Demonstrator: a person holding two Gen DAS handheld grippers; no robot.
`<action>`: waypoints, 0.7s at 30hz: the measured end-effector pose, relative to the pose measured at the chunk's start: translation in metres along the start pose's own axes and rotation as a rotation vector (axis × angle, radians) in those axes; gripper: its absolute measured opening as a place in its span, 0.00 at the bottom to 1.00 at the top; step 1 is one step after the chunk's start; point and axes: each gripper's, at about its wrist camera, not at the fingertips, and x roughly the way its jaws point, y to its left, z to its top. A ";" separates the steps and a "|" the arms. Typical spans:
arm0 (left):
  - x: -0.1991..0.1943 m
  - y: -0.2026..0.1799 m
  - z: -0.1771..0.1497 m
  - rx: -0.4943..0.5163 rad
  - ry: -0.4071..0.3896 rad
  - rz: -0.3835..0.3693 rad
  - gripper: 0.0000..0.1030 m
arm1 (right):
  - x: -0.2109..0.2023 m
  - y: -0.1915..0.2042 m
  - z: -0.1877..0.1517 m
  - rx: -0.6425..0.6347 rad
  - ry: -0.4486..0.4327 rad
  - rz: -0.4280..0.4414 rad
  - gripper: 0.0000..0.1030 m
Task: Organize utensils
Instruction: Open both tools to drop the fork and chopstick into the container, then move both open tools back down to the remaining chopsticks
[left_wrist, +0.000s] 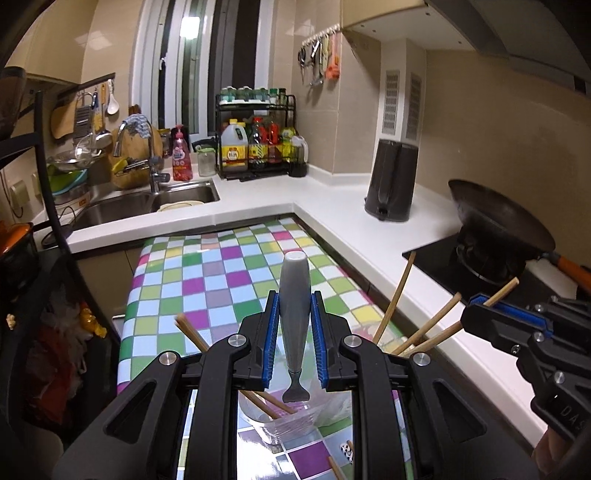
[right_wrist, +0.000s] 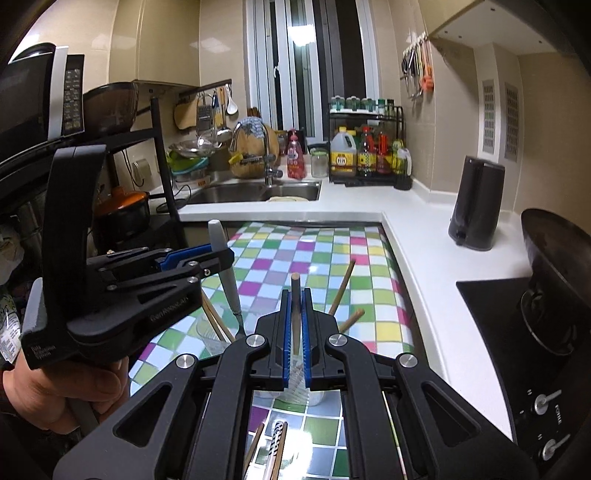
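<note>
Left gripper (left_wrist: 294, 341) clamps the grey handle of a utensil (left_wrist: 294, 306), head down over a clear cup (left_wrist: 291, 421) on the table (left_wrist: 236, 266); right gripper (right_wrist: 295, 341), jaws nearly together, pinches one chopstick (right_wrist: 295, 295) upright over the cup. Both pieces look light, stiff and smooth, so a mid-shaft hold suits; the cup looks fragile. The right view alone shows chopsticks (right_wrist: 273, 450) lying flat on the table and a hand (right_wrist: 55, 391).
</note>
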 end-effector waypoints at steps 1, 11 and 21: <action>0.004 0.000 -0.003 0.003 0.007 0.002 0.17 | 0.003 -0.001 -0.002 0.004 0.006 -0.002 0.05; 0.006 0.001 -0.015 -0.015 0.014 0.019 0.38 | 0.015 -0.002 -0.013 -0.016 0.075 -0.013 0.09; -0.075 -0.009 -0.032 -0.075 -0.105 0.048 0.40 | -0.042 0.008 -0.022 -0.026 -0.023 -0.076 0.28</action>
